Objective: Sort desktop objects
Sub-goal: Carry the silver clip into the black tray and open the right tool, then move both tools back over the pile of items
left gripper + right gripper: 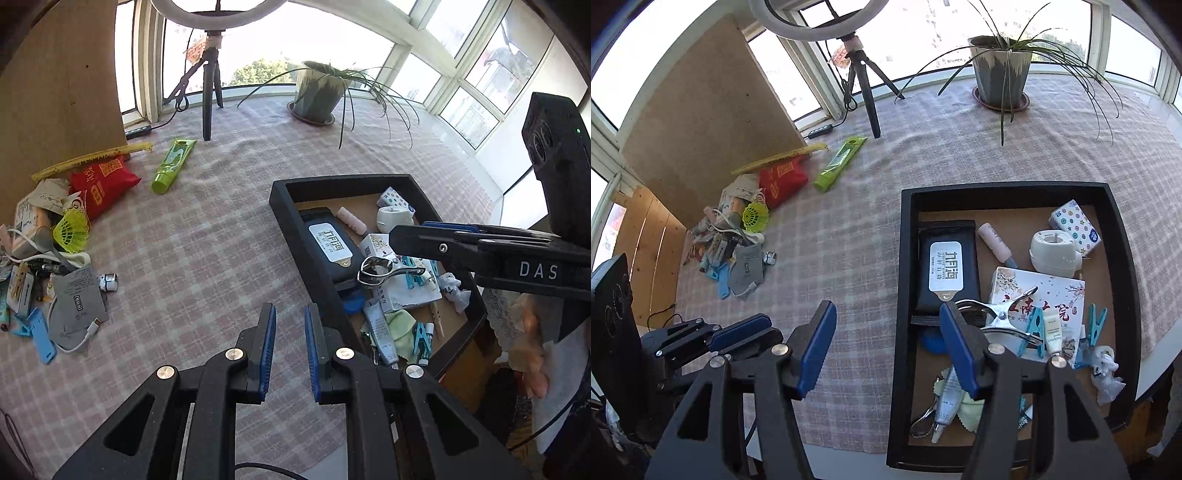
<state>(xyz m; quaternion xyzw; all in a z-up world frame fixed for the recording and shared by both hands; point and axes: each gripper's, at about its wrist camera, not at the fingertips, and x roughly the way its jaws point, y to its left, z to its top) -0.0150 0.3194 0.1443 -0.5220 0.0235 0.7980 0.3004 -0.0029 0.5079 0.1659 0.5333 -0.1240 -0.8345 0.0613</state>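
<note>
Desktop objects lie in two groups on the checked tabletop: a loose pile at middle left and a black tray at lower right.

In the tray we count:
- one black wipes pack, its long axis running up and down the frame
- one shiny metal clip lying across the pack's lower edge and a white flowered box, its long axis left to right, rounded end left and two arms spreading right
- a second metal piece at the tray's lower left
- two turquoise pegs
- one pink stick
- one white round device
- one dotted tissue pack
- two white tubes
- one pale green cloth

Outside the tray, we see one green tube lying on a diagonal, cap lower left and crimped end upper right. Beside it are one red packet, one yellow strip and one yellow-green shuttlecock.

The right tongs stand wide and empty, one finger over the cloth and the other over the tray's left part. The left tongs show a narrow gap with nothing in it, above bare cloth left of the tray.

At the top we count one potted plant and one tripod.
</note>
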